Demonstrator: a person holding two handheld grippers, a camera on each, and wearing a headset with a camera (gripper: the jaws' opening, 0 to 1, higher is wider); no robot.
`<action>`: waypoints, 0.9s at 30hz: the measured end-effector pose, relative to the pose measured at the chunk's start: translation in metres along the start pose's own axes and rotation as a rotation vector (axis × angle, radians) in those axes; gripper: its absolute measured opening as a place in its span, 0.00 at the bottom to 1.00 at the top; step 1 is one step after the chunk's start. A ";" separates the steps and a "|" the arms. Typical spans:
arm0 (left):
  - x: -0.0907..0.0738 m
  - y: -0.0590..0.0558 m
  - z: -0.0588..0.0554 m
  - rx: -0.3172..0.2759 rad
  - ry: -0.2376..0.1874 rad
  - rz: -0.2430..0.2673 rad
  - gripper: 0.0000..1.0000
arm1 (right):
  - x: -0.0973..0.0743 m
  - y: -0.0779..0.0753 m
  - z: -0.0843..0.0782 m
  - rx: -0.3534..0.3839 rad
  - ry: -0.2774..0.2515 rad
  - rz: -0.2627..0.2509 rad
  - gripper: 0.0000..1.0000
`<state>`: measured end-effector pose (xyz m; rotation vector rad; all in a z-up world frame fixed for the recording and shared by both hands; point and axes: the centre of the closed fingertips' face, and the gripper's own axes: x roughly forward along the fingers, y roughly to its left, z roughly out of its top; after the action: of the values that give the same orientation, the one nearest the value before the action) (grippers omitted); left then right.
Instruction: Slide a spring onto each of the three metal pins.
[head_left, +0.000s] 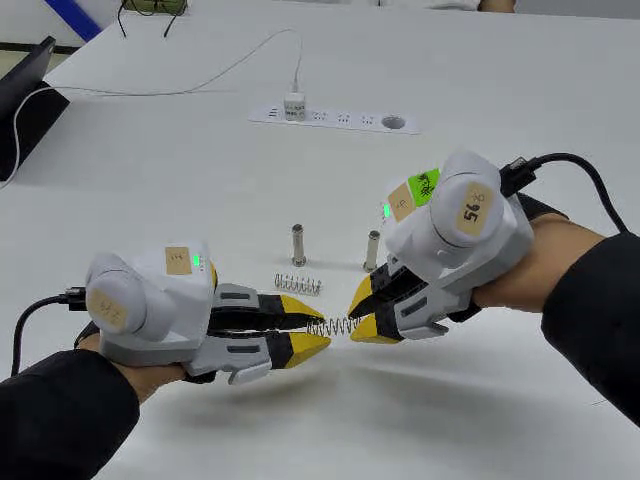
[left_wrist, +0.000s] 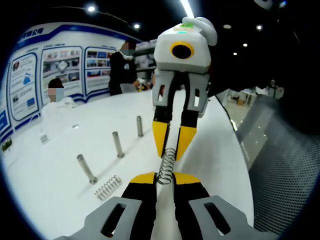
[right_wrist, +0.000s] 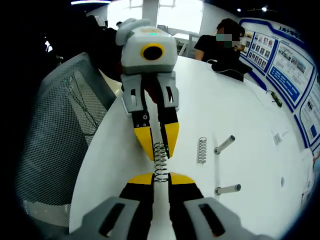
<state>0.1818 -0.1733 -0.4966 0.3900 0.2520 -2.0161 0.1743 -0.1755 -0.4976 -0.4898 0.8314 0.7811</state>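
Item 1. Left claw, yellow-tipped on a grey-white body: jaws drawn nearly together, pinching one end of a thin coiled steel spring. In the left gripper view the spring ran straight ahead from this claw to the opposing one.

Item 2. Right claw, same make: jaws pressed onto the other end of the same spring, tip to tip with the left claw. The right gripper view showed the coil bridging its own tips and the left claw. The spring was held above the white tabletop.

Item 3. Second coiled steel spring, lying flat on the tabletop just beyond the left claw's tips and apart from them.

Item 4. Short grey metal pins, standing upright beyond the loose spring: three counted in the left gripper view, all ahead and to the left of the left claw.

Item 5. White power strip with a white plug-in charger, well beyond both claws.
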 end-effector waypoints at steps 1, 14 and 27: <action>0.000 0.000 0.000 -0.002 0.001 -0.003 0.12 | 0.000 0.000 0.000 0.001 0.000 0.000 0.12; -0.001 -0.006 0.000 -0.015 0.007 -0.028 0.10 | 0.002 0.004 -0.002 0.023 -0.008 0.011 0.12; 0.000 -0.007 0.003 -0.025 -0.011 -0.037 0.10 | -0.001 0.003 -0.002 0.044 -0.020 0.004 0.12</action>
<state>0.1754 -0.1712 -0.4940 0.3610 0.2796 -2.0490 0.1706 -0.1754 -0.4983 -0.4403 0.8297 0.7690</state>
